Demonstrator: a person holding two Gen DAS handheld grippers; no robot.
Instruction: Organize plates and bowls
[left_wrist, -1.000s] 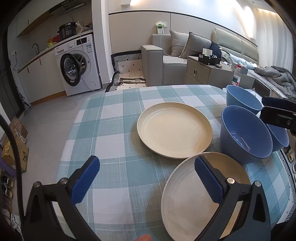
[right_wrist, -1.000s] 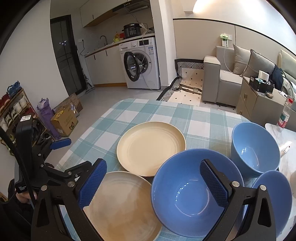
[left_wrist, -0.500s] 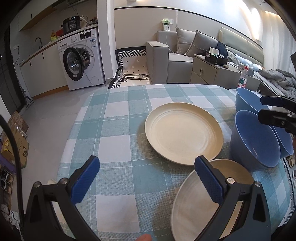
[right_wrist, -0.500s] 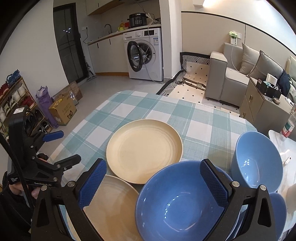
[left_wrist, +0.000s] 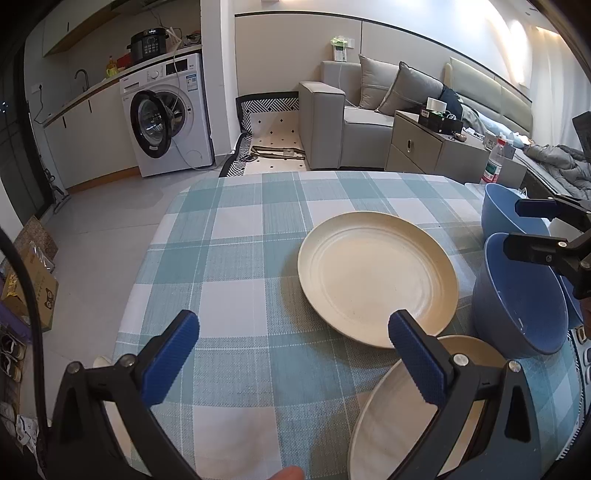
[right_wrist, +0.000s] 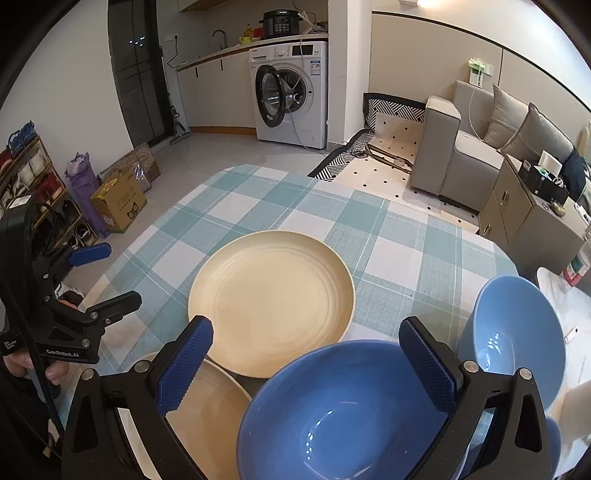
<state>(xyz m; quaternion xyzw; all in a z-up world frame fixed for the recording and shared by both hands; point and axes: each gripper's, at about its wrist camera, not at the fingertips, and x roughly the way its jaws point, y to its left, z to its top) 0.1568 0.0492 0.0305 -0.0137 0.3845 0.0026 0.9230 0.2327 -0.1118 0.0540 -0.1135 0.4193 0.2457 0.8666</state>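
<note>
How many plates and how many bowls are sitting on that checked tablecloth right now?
Cream plates: 2, the far plate and the near plate.
Blue bowls: 3, the near bowl, the far bowl, and a third bowl mostly hidden at the right edge.
Total: 5 dishes.

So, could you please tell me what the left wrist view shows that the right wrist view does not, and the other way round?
Only the left wrist view shows the open right tool from the side, hovering over the blue bowls, and grey bedding.

Only the right wrist view shows the open left tool from the side, a hand gripping it, a shoe rack and a yellow cardboard box.

Both show the round cream plate on the checked tablecloth, the nearer second cream plate, the large blue bowl and the white washing machine.
</note>
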